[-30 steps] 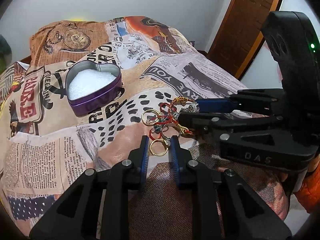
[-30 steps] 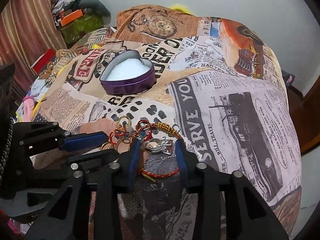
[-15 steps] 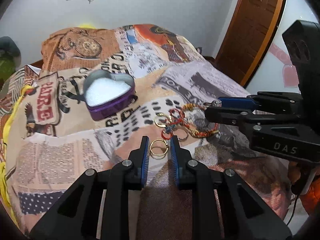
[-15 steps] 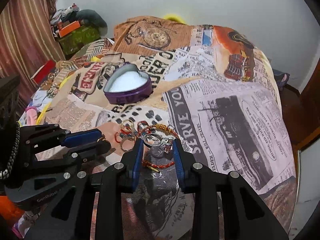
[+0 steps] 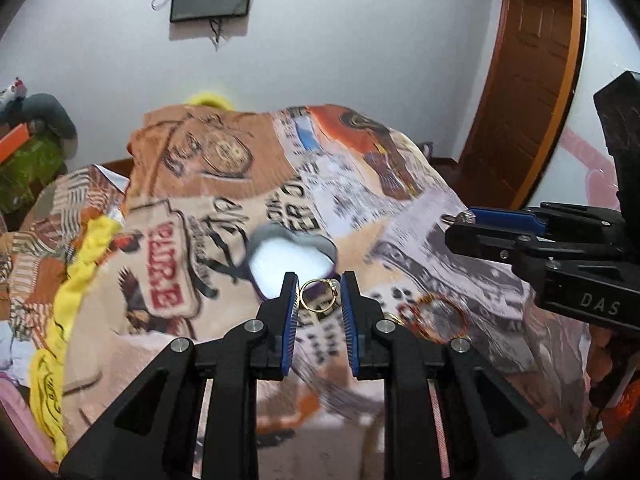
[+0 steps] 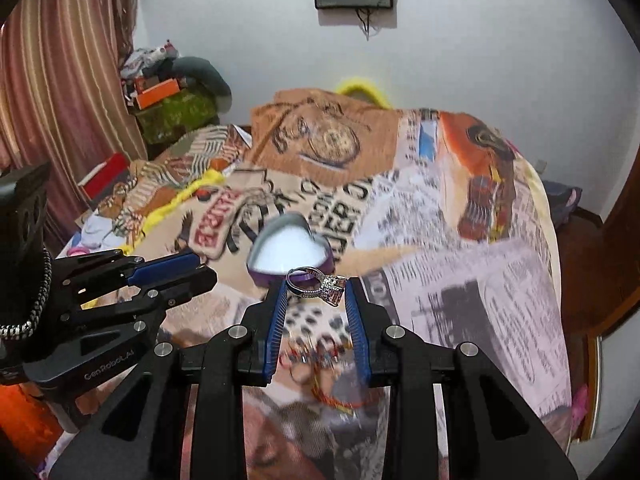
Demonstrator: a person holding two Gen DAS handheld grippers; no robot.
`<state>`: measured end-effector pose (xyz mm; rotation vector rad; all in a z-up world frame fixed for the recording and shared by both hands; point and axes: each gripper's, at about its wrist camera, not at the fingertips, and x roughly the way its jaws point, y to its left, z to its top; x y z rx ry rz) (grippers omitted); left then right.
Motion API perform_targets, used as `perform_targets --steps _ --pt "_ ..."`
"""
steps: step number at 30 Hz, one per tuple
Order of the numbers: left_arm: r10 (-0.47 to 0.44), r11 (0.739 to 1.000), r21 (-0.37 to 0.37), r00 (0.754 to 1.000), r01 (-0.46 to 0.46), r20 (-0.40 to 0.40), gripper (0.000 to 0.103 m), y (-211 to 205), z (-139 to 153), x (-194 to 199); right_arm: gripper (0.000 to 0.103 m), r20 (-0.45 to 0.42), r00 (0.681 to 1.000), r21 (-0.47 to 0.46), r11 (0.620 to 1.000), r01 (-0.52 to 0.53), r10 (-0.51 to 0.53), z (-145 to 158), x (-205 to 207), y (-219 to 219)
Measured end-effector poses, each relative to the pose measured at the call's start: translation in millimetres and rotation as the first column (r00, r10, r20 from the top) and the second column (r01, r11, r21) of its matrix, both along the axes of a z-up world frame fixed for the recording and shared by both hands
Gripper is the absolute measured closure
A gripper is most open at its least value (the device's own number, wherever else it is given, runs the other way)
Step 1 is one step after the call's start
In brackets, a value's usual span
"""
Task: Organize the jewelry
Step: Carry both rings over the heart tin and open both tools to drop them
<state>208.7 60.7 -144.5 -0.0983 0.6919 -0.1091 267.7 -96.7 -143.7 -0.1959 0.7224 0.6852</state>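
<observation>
Left wrist view: left gripper clamped on a gold ring, pinched edge to edge near the pad tips and lifted clear of the bedspread; heart tin just beyond, open, white lining showing. To the right, right gripper seen side-on with a glint of silver at its tip. Bangles left lying on the cloth below. Best to carry level, keep the squeeze steady, and bring the tips right over the lining before letting go. Right wrist view: right gripper closed on a silver ring, band against one pad, stone cluster against the other, a lopsided hold likely to twist. Tin straight ahead; left gripper alongside, its load hidden from here. Better one at a time into the tin, low release, no crowding of jaws over the small opening.
</observation>
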Motion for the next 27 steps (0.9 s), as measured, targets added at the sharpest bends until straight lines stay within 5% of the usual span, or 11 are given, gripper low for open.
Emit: perform_targets --steps 10,27 --pt "0.040 0.999 -0.002 0.999 -0.040 0.011 0.083 29 1 31 0.076 -0.009 1.000 0.004 1.000 -0.028 0.028 -1 27 27" --pt "-0.053 0.995 -0.095 0.980 0.035 -0.192 0.083 47 -58 96 0.076 -0.212 0.974 -0.112 0.988 -0.107 0.081 -57 90 66"
